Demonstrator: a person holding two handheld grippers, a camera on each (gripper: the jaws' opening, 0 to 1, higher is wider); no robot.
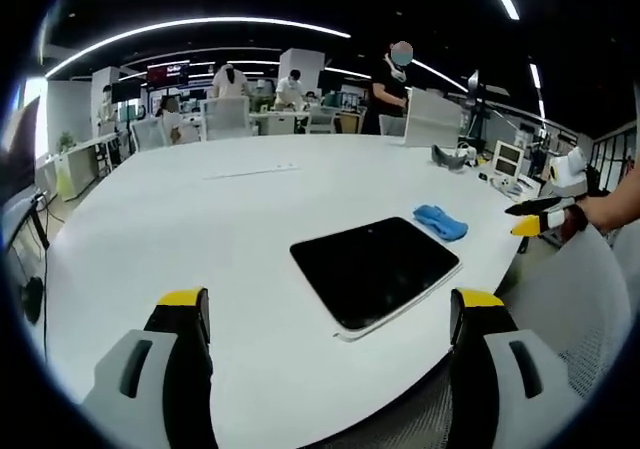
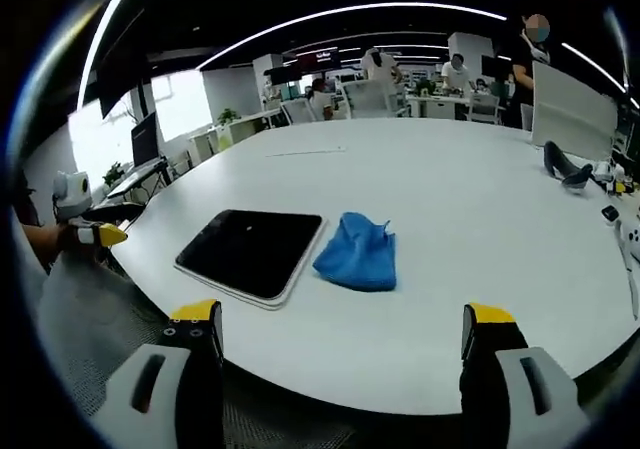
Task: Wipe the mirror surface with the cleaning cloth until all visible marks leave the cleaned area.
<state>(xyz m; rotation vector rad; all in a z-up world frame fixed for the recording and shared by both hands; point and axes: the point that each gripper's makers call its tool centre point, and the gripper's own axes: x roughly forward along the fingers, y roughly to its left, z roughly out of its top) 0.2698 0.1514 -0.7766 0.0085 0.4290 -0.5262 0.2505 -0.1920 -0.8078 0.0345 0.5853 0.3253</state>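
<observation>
Looking across the big white table (image 2: 480,229), nothing's been grabbed yet. Far left in the right gripper view you can spot the left claw (image 2: 98,235) hanging off the table edge; its jaws stand wide apart in its own view, with nothing between them. Next over is the mirror (image 2: 252,252), a dark flat slab with a pale rim lying near the table edge. Just beside its right side sits the blue cloth (image 2: 358,253), crumpled in a heap, maybe touching the rim, hard to say. The right claw (image 2: 340,344) hovers back from the table with its jaws spread and empty, pointed roughly at the cloth.

My guess at what could go sideways: the mirror's close to the edge, so a hard wipe with nobody pinning it could slide it off. A shallow pinch on that loose heap might drag only a corner of the cloth, or shove it out of the workspace.
</observation>
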